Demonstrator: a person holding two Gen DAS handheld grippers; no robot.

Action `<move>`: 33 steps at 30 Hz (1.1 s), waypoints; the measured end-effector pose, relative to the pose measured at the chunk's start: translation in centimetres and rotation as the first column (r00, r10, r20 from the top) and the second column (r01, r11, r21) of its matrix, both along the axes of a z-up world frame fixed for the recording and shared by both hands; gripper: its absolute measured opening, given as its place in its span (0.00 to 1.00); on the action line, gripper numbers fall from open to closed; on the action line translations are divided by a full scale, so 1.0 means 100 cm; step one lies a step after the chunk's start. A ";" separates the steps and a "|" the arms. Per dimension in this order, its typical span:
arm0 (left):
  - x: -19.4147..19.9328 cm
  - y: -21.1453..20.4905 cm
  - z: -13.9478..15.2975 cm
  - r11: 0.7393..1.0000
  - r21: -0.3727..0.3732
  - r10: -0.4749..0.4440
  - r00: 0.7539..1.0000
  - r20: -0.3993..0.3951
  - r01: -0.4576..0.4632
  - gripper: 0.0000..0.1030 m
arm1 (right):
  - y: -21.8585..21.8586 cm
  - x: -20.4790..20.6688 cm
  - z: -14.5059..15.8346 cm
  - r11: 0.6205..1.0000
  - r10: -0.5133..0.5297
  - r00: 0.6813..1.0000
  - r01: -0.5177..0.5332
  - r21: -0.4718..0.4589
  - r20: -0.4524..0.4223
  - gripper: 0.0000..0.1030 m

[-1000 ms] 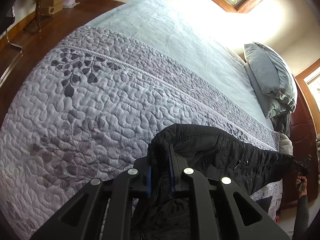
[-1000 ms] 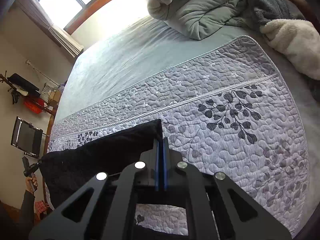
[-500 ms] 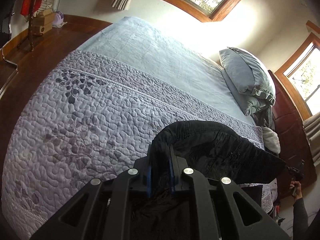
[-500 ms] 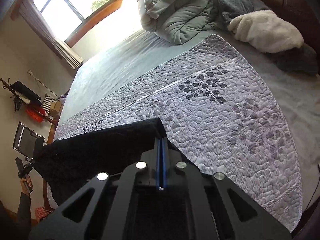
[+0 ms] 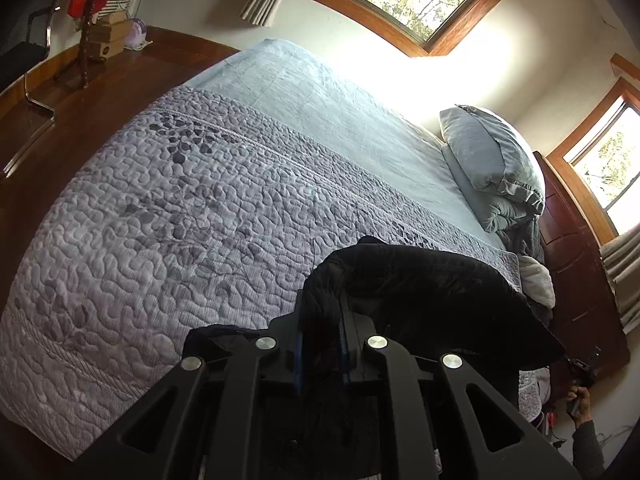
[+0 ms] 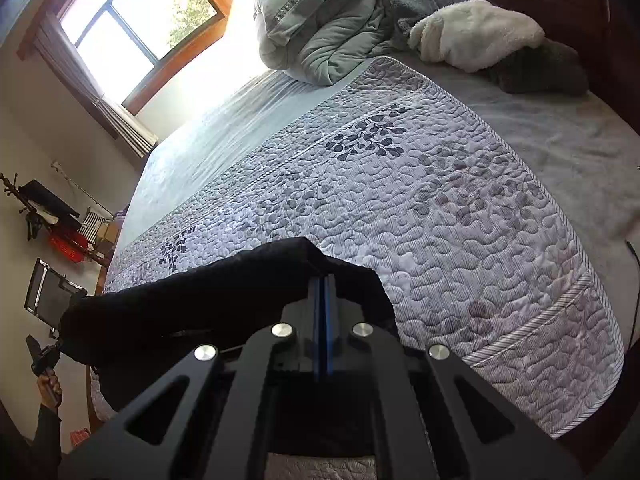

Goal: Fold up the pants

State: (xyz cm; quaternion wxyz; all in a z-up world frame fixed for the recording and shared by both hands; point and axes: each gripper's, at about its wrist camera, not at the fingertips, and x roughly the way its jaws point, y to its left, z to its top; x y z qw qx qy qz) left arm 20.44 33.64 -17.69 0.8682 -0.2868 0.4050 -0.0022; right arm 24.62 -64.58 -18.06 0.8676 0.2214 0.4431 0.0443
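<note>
Black pants (image 5: 432,288) hang stretched between my two grippers above the near edge of the bed. My left gripper (image 5: 322,304) is shut on a bunched corner of the pants. My right gripper (image 6: 324,280) is shut on the other corner, and the pants (image 6: 192,300) run from it to the left toward the other gripper (image 6: 44,360). In the left wrist view the right gripper (image 5: 580,372) shows small at the far right. The lower part of the pants is hidden behind the gripper bodies.
The bed carries a lilac quilted runner (image 5: 168,216) with a leaf print over a pale blue sheet (image 5: 328,100). Pillows and a bunched duvet (image 6: 320,28), a white fleece (image 6: 476,32) and a dark wooden headboard (image 5: 576,272) are at the head. Wooden floor (image 5: 100,92) and a chair lie beyond the left side.
Both grippers have risen and tilted up with the pants: the windows and headboard have come into view and the bed sits lower in both views. Both grips are unchanged.
</note>
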 end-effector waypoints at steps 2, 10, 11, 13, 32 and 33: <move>-0.010 0.001 -0.007 1.000 -0.010 0.010 1.000 -0.001 -0.010 0.13 | 0.000 -0.012 -0.002 1.000 -0.014 1.000 0.014 0.007 0.013 0.01; -0.043 -0.001 -0.027 1.000 -0.004 0.008 1.000 0.005 -0.008 0.13 | -0.011 -0.065 -0.019 0.992 -0.110 0.994 0.108 0.060 0.026 0.01; -0.046 -0.003 -0.029 1.000 0.006 0.003 1.000 0.009 -0.003 0.14 | -0.009 -0.070 -0.025 0.992 -0.106 0.994 0.105 0.066 0.017 0.01; -0.052 -0.005 -0.031 1.000 0.020 -0.005 1.000 0.018 0.005 0.14 | -0.002 -0.081 -0.038 0.991 -0.108 0.994 0.108 0.073 -0.003 0.01; -0.080 -0.058 -0.050 0.794 0.558 -0.175 0.970 -0.169 0.241 0.19 | 0.010 -0.176 -0.191 0.809 -0.353 0.903 0.427 0.404 -0.246 0.58; -0.080 -0.059 -0.052 0.785 0.568 -0.176 0.969 -0.176 0.246 0.19 | 0.011 -0.172 -0.192 0.812 -0.341 0.909 0.412 0.412 -0.238 0.58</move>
